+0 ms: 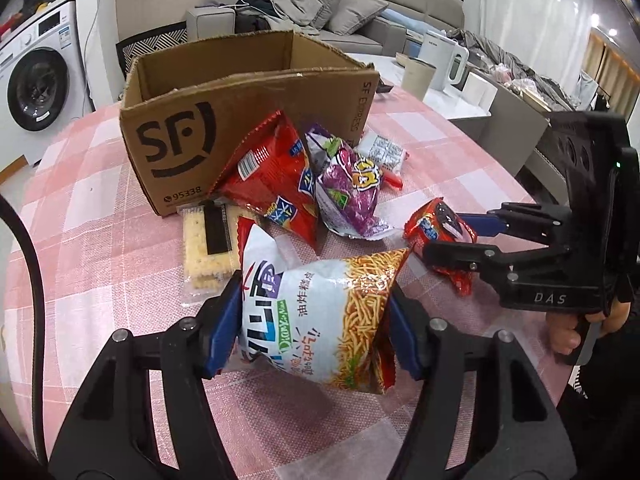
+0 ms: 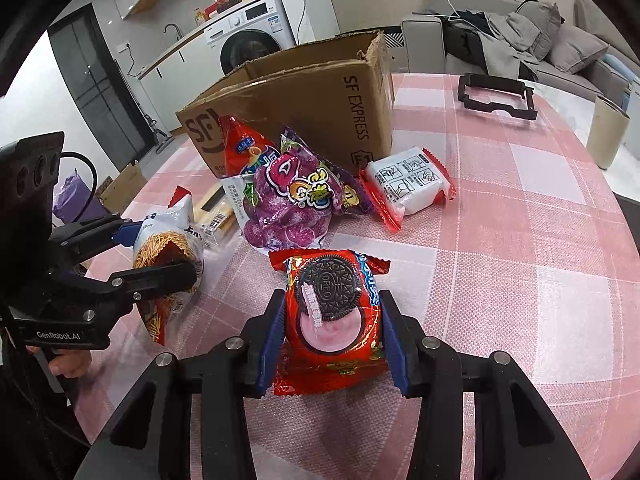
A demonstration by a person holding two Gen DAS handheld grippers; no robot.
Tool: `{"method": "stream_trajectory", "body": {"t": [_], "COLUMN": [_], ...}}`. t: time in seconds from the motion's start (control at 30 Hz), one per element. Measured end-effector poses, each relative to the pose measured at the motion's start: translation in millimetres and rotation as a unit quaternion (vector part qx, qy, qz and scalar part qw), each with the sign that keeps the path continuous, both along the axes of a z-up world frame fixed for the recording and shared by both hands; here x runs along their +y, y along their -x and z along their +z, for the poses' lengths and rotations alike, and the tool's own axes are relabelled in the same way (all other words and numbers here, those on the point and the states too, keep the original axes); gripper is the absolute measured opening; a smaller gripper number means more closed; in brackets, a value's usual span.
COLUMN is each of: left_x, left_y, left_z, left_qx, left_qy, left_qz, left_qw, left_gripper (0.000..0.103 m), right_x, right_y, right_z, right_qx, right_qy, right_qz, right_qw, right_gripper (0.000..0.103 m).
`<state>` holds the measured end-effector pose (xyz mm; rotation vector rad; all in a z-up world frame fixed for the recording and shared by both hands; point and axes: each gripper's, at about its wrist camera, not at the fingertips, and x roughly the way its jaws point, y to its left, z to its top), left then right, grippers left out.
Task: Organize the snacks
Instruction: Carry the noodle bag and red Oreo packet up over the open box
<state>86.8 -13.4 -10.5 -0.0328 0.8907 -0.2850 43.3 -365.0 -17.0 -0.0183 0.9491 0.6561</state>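
My left gripper (image 1: 316, 332) is shut on a white and orange bag of fried noodle sticks (image 1: 316, 312), held over the pink checked tablecloth (image 1: 100, 280); the bag also shows in the right wrist view (image 2: 168, 252). My right gripper (image 2: 332, 340) is shut on a red Oreo packet (image 2: 332, 312), seen at the right of the left wrist view (image 1: 440, 232). An open cardboard SF box (image 1: 180, 140) stands behind a pile: a red bag (image 1: 276, 184), a purple bag (image 1: 348, 188), a white and red packet (image 2: 408, 184) and a cracker pack (image 1: 204, 248).
A black plastic frame (image 2: 496, 96) and a beige cup (image 2: 608, 136) stand at the table's far right. A sofa (image 1: 360, 20) and a washing machine (image 1: 36, 80) lie beyond the table. A white kettle (image 1: 444, 60) stands on a side surface.
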Motion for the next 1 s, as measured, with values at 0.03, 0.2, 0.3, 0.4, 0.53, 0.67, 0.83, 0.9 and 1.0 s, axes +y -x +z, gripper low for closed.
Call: {"method": "stream_trajectory", "body": {"t": [0.03,0.2,0.3,0.4,0.53,0.67,0.83,0.9,1.0], "left_x": [2,11,15,19,25,32,39,42,44], "left_y": [2,9,13,16,20,22,19,17,13], "left_z": [2,14,21,29,40,53,67,71,76], "left_qx": [-0.003,-0.018,-0.027,-0.035,-0.048,-0.061,-0.074,-0.076,-0.081], "left_qy": [0.001,0.006,0.008,0.008,0.005,0.004,0.0,-0.002,-0.002], "left_qz": [0.002,0.015,0.023,0.034,0.046,0.058,0.068,0.074,0.078], "left_qw": [1.0,0.9997,0.9993,0.9988,0.9978,0.9965,0.995,0.9944,0.9937], "left_gripper": [0.062,0.062,0.062,0.062,0.062,0.062,0.062,0.062,0.062], "right_x": [0,-5,-7,-10,-10,-10,-7,-5,-3], "right_y": [1,5,8,9,13,13,11,9,5], "right_z": [1,9,15,21,30,41,55,61,67], "right_qx": [-0.001,-0.007,-0.014,-0.018,-0.027,-0.036,-0.047,-0.05,-0.054], "right_qy": [-0.001,-0.013,-0.02,-0.028,-0.037,-0.045,-0.051,-0.053,-0.058], "right_qz": [-0.001,-0.006,-0.008,-0.01,-0.012,-0.013,-0.016,-0.016,-0.017], "right_qw": [1.0,1.0,1.0,0.999,0.999,0.998,0.997,0.997,0.997], "right_gripper": [0.045,0.045,0.045,0.045,0.045,0.045,0.045,0.045,0.045]}}
